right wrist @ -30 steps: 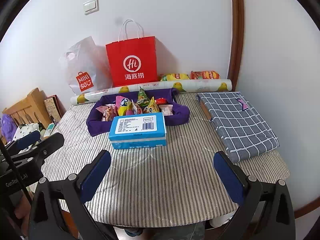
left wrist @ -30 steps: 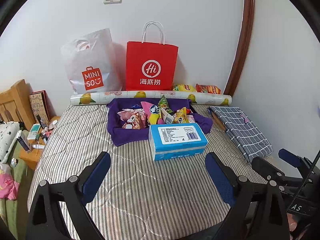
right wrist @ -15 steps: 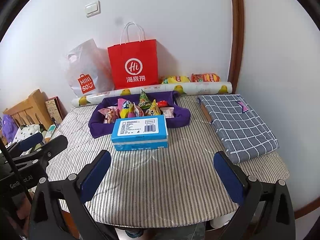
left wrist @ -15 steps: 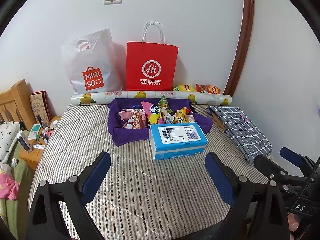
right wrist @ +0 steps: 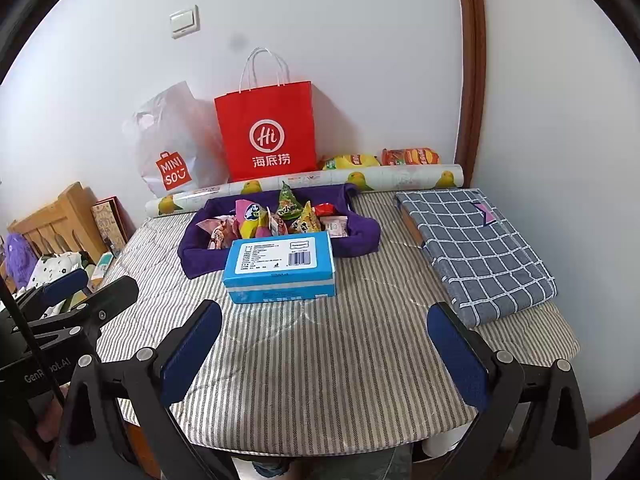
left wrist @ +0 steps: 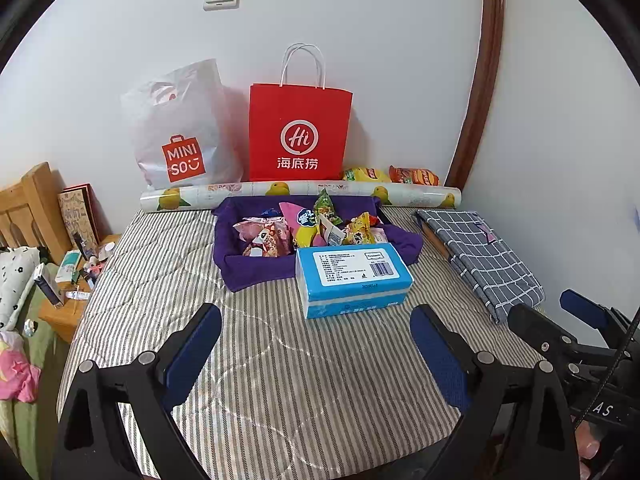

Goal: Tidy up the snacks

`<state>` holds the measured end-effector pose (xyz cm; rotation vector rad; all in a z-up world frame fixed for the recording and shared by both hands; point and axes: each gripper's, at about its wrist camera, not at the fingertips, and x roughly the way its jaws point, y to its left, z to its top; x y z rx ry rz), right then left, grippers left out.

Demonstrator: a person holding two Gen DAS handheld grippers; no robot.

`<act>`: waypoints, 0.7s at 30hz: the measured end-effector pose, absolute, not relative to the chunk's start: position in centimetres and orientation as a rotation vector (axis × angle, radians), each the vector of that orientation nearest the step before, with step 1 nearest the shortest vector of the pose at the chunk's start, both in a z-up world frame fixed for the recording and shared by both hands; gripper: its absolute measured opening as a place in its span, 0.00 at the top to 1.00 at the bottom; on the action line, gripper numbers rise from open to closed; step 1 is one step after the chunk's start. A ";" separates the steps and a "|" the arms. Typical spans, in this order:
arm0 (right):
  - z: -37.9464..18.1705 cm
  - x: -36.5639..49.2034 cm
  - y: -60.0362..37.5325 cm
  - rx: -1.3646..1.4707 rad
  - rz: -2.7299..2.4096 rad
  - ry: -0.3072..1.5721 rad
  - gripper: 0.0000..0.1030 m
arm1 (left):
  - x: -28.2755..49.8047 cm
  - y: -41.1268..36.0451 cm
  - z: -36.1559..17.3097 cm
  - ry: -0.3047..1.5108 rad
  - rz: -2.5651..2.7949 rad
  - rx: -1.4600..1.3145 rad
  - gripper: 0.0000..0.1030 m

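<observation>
Snacks [left wrist: 308, 226] sit in a heap inside a purple cloth basket [left wrist: 256, 270], just above the middle of the left wrist picture. The packets are pink, yellow, green and red, and they lean on each other. In the right wrist picture the same snacks [right wrist: 280, 220] and basket [right wrist: 360, 236] sit a bit left of the middle. A blue tissue box [left wrist: 354, 278] lies flat on the table [left wrist: 280, 380], touching the front of the basket on its right side. The table has a grey and white striped cover. Behind the basket lies a long paper roll [left wrist: 304, 192] with yellow fruit printed on it. Behind the roll, a red paper bag [left wrist: 300, 132] and a white plastic bag [left wrist: 180, 132] stand against the wall. Two more snack bags, one yellow [left wrist: 366, 175] and one orange [left wrist: 414, 176], lie behind the roll near the brown door frame. A folded blue checked cloth [right wrist: 476, 248] lies on the right side of the table. At the bottom of the left wrist picture, the left tongs [left wrist: 316, 354] are spread wide and hold nothing, above bare table in front of the tissue box. At the bottom of the right wrist picture, the right tongs [right wrist: 324, 354] are spread wide too, with nothing between them. Each picture shows the other tongs at its side edge. At the far left are a wooden bed frame [left wrist: 28, 208] and a small stand [left wrist: 68, 308] with little things on it.
</observation>
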<state>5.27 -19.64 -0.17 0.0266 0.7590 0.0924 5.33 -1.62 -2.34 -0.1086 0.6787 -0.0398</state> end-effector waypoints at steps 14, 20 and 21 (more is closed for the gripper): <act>-0.1 5.1 -19.7 0.031 0.094 0.759 0.02 | 5.3 -1.7 -2.3 0.680 -0.042 -0.109 0.07; -0.1 5.1 -19.8 0.032 0.095 0.758 0.02 | 5.2 -1.7 -2.3 0.680 -0.032 -0.106 0.07; -0.1 5.2 -19.8 0.033 0.095 0.758 0.02 | 5.2 -1.6 -2.3 0.678 -0.032 -0.104 0.07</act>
